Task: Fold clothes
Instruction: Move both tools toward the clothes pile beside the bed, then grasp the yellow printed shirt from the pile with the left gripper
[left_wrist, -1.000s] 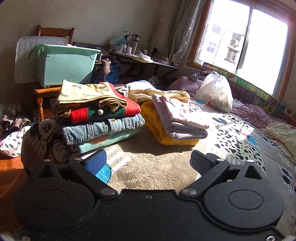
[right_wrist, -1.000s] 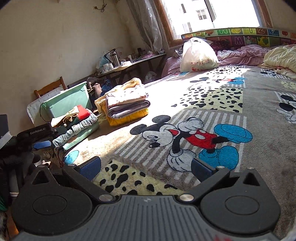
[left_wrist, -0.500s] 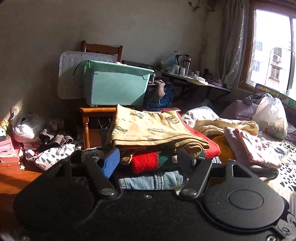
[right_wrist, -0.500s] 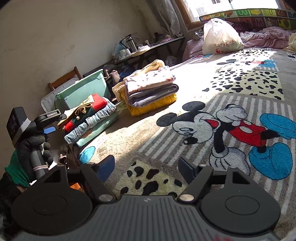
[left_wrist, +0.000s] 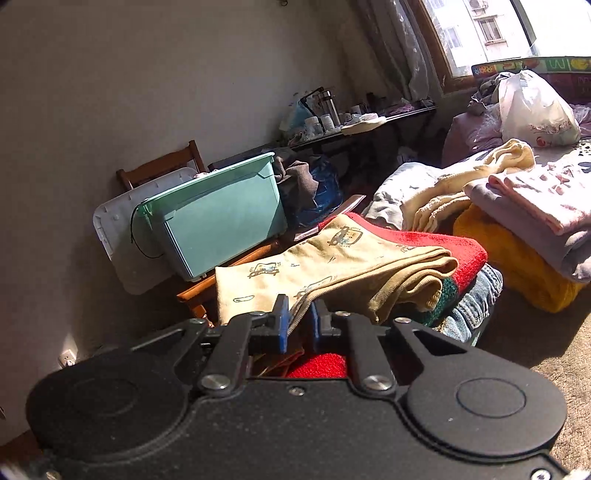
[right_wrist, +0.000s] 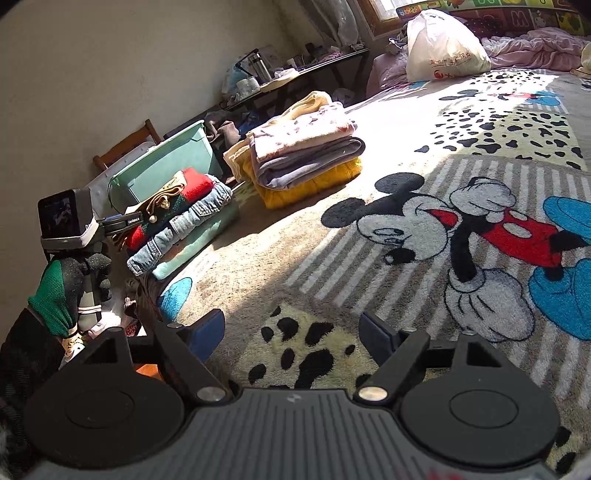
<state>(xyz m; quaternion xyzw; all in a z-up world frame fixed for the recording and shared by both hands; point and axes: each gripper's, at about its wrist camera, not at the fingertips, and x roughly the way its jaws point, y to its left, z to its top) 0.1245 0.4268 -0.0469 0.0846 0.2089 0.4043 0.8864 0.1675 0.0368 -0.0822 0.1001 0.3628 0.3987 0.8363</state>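
Note:
My left gripper (left_wrist: 297, 325) is shut on the near edge of a folded tan printed garment (left_wrist: 332, 258). That garment lies on top of a stack with a red and green sweater (left_wrist: 458, 254) and jeans (left_wrist: 480, 295). A second stack, pink on grey on yellow (left_wrist: 532, 236), lies to the right. In the right wrist view my left gripper (right_wrist: 122, 223) reaches the first stack (right_wrist: 184, 218), and the second stack (right_wrist: 306, 158) lies beyond. My right gripper (right_wrist: 291, 332) is open and empty above the Mickey Mouse blanket (right_wrist: 424, 236).
A teal plastic bin (left_wrist: 218, 218) sits on a wooden chair (left_wrist: 162, 166) with a white lid behind it. A cluttered side table (left_wrist: 354, 125) stands by the wall. A white plastic bag (left_wrist: 532, 110) and pink bedding (right_wrist: 535, 48) lie near the window.
My left gripper has moved in to the first stack and closed on the tan garment's edge. My right gripper has tilted a little and stays open over the blanket.

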